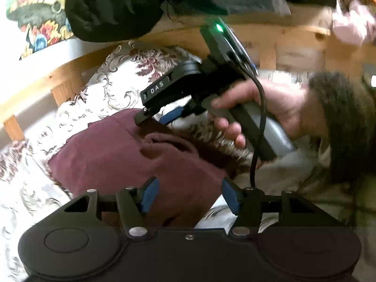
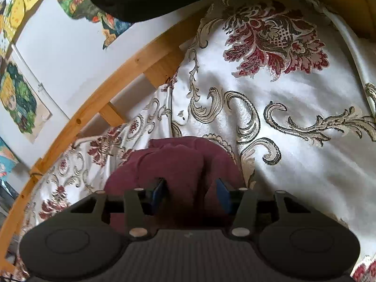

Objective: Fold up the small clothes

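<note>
garment: maroon cloth (image 1: 122, 155) was laid at lower centre on the bedspread (image 2: 293, 89) | left gripper (image 1: 185, 195): released, straddling cloth | right gripper (image 2: 191, 193): released over a fold, presumably so it lies flat

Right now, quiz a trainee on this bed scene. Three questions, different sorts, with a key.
1. True or false: the left claw is clamped shut on the maroon garment.
2. What does the garment lie on? A) bare wood B) patterned bedspread C) tiled floor
3. Fill in: the rail behind the bed is made of ____.

Key: 1 false, its jaws stand apart; 2 B; 3 wood.
</note>
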Demonstrator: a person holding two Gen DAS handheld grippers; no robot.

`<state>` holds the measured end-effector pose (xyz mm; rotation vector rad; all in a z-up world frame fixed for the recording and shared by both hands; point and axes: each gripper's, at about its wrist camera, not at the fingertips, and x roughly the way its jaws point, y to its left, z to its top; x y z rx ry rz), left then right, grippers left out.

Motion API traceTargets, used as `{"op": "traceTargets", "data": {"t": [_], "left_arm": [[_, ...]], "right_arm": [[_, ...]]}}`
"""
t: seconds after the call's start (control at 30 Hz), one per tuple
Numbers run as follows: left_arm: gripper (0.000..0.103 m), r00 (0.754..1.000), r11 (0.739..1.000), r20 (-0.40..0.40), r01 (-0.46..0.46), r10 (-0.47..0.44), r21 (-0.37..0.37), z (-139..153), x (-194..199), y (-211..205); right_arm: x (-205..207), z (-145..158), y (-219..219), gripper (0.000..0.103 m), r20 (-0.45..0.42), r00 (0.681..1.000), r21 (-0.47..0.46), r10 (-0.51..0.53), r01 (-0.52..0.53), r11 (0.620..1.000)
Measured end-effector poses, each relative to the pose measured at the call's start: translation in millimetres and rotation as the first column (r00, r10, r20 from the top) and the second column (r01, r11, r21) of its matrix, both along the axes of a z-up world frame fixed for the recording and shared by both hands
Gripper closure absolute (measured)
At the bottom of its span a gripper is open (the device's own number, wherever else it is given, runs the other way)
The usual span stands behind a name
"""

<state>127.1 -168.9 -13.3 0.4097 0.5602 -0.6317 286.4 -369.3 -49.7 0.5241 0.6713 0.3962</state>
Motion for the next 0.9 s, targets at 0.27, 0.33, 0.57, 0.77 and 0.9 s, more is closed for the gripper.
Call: {"op": "traceTargets", "data": {"t": [0.27, 0.33, 0.57, 0.77, 0.9], "left_arm": [[0.087, 1.0, 0.996, 0.012, -0.014, 0.013, 0.087, -8.5, 3.1, 0.1], [0.093, 1.0, 0.998, -0.011, -0.023, 0.023, 0.05, -7.1, 5.3, 3.3], [0.098, 0.997, 0.988, -0.076, -0.019, 0.007, -0.155, 5.5, 10.2, 18.1], [0.103, 0.982, 0.969, -0.175, 0.025, -0.07, -0.246, -2.7, 13.4, 16.6], [0.103, 0.977, 0.98, -0.183, 0.081, -0.115, -0.184, -14.6, 7.7, 2.3]], "right_arm": [[-9.6, 13.1, 12.1, 0.09, 0.098, 0.995, -0.08, 0.028, -0.02, 0.997], [-13.4, 18.8, 13.3, 0.095, 0.128, 0.991, -0.099, 0.033, -0.021, 0.995], [-30.7, 45.0, 16.8, 0.095, 0.245, 0.969, -0.212, 0.03, 0.023, 0.977], [-29.8, 40.3, 5.1, 0.095, 0.16, 0.987, -0.231, 0.0, 0.038, 0.972], [-22.9, 27.7, 7.3, 0.095, 0.099, 0.995, -0.263, -0.002, 0.028, 0.964]]}}
